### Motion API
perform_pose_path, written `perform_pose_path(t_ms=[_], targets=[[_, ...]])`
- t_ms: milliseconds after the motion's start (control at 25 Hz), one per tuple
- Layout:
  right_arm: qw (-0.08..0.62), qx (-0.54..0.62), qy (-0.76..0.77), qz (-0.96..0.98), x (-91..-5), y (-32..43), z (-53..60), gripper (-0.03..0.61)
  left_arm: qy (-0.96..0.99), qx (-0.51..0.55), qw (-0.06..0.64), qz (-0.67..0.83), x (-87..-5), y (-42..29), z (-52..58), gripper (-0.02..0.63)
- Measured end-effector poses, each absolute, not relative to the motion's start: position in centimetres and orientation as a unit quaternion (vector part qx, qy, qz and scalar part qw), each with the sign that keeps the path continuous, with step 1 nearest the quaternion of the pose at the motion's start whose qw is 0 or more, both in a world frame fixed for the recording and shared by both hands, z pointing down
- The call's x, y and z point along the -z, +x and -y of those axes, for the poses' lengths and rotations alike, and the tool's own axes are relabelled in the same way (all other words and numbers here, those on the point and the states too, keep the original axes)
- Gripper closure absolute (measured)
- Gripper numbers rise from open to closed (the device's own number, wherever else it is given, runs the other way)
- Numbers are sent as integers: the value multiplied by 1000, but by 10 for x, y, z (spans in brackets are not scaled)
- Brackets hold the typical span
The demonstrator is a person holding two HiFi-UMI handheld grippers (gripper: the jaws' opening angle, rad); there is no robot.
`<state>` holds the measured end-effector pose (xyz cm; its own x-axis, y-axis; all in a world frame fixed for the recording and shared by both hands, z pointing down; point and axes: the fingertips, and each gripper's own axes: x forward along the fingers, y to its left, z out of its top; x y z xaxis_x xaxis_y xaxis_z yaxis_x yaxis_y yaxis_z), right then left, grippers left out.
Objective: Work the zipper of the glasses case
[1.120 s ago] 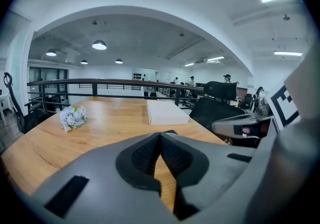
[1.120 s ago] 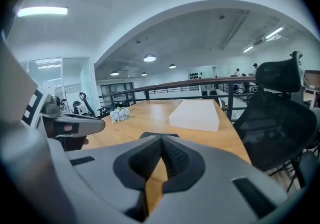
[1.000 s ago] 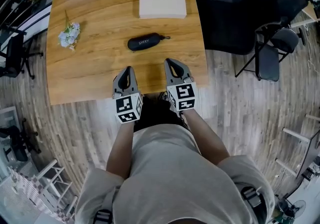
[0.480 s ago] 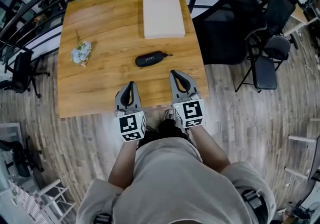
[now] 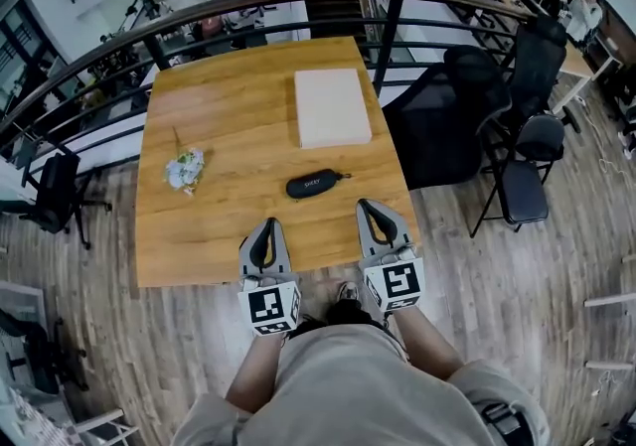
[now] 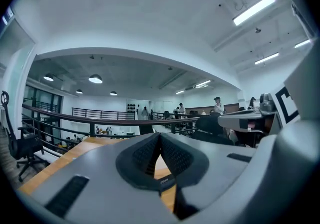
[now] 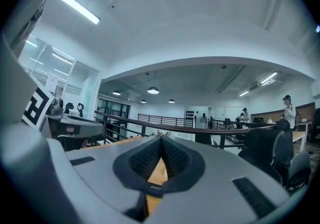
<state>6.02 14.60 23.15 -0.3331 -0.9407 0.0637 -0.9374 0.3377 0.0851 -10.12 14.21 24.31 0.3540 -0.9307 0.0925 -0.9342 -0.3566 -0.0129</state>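
Note:
The black glasses case (image 5: 316, 184) lies flat on the wooden table (image 5: 219, 235), near its front edge, with the zipper pull (image 5: 346, 176) at its right end. My left gripper (image 5: 266, 224) hovers at the front edge, just short of the case and to its left, jaws shut on nothing. On the case's right, my right gripper (image 5: 369, 206) is also shut and empty. In the left gripper view the closed pads (image 6: 150, 154) frame a sliver of the case (image 6: 165, 181). Low between the jaws in the right gripper view, the case (image 7: 152, 186) shows too.
A flat beige box (image 5: 332, 107) lies at the back of the table and a small flower sprig (image 5: 186, 171) at its left. Black office chairs (image 5: 442, 116) stand right of the table. A dark railing (image 5: 248, 17) curves behind it.
The head view has tilted up, so the table and case sit lower in the picture and the railing shows. Both grippers keep their places by the case, still shut.

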Motion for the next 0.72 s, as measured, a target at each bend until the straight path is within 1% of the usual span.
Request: perform_pose_path(t_ms=[240, 400, 720], targets=[[41, 24, 590, 806, -219, 61, -148, 554, 829, -29, 4, 559, -224, -103, -142, 591], [39, 24, 592, 804, -220, 60, -147, 554, 835, -15, 6, 549, -221, -104, -141, 591], [44, 26, 592, 804, -221, 55, -146, 554, 838, -23, 7, 546, -226, -110, -137, 591]])
